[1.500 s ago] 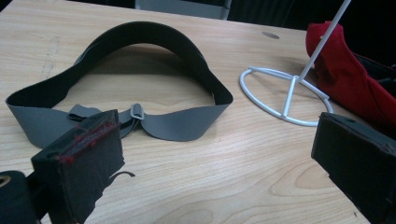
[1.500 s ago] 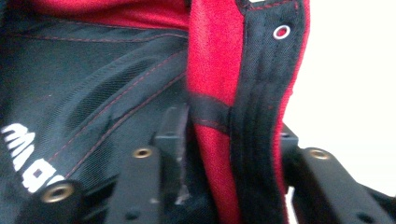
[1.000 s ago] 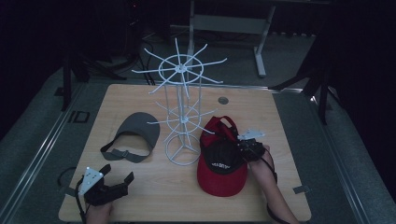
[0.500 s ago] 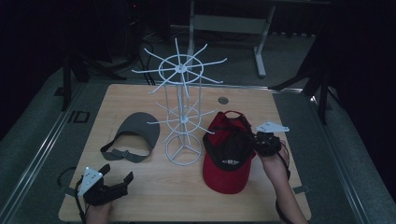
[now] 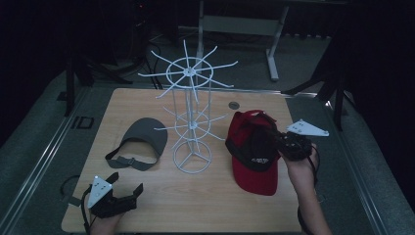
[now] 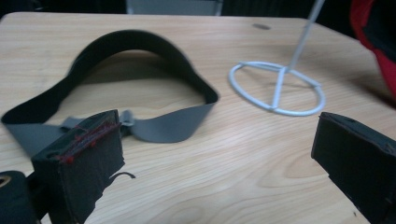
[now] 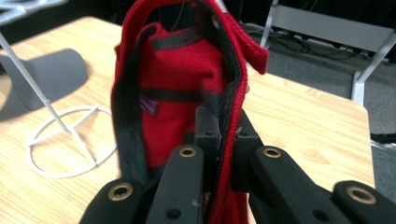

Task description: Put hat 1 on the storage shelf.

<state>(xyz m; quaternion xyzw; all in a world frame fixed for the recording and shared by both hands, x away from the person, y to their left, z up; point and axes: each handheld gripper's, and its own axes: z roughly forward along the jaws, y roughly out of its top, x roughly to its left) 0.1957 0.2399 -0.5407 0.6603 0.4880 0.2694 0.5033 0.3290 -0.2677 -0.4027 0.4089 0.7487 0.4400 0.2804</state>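
- right gripper (image 5: 280,143) at right centre of the high view, jaws clamped on the rim of the red cap (image 5: 252,149); person's hand (image 5: 301,166) comes up from the bottom right edge
- red cap hangs from that grip, right of centre in the high view, crown opening turned toward the gripper, brim pointing down toward the lower edge of the frame; whether the brim touches the wooden table (image 5: 147,100) cannot be told
- right gripper view: jaws pinched tight on the red fabric edge (image 7: 224,140) at lower centre; black inner band and red lining fill the middle; back strap loops across the top centre
- left gripper (image 5: 125,196) at lower left of the high view, low over the table, jaws spread wide with nothing between them
- left gripper view: grey visor (image 6: 140,70) lies flat on the table at upper left, strap end trailing toward the left jaw, not touching it
- white wire rack (image 5: 192,112) stands upright mid-table, between visor and cap; its ring base (image 6: 276,88) sits at upper right of the left gripper view
- small dark disc (image 5: 234,105) on the table just above the cap in the high view
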